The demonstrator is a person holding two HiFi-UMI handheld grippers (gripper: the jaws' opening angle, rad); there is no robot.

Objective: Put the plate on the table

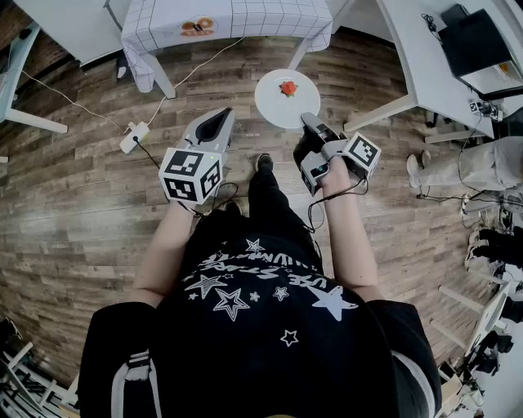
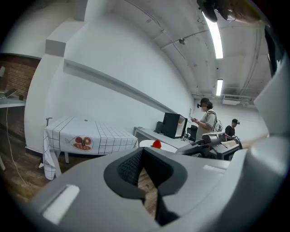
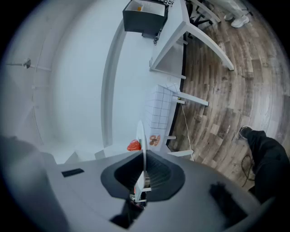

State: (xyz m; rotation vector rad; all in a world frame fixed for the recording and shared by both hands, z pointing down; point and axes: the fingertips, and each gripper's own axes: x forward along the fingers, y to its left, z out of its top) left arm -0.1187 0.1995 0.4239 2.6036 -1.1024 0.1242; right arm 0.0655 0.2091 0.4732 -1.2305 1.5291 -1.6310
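Note:
A round white plate (image 1: 274,104) with a red strawberry-like piece (image 1: 288,87) on it hangs level above the wood floor. My right gripper (image 1: 310,124) is shut on its near right rim. In the right gripper view the plate (image 3: 141,136) runs edge-on between the jaws of that gripper (image 3: 144,168), the red piece (image 3: 133,146) beside it. The left gripper (image 1: 219,119) hovers left of the plate, apart from it, jaws together with nothing held. From the left gripper view the plate (image 2: 147,144) shows past that gripper's tip (image 2: 144,153). The checked-cloth table (image 1: 245,16) stands ahead.
White desks (image 1: 417,49) with a black monitor (image 1: 474,39) stand at the right, beside a seated person's legs (image 1: 458,171). A power strip (image 1: 135,136) and cables lie on the floor at the left. Two people (image 2: 207,120) stand far off behind the desk.

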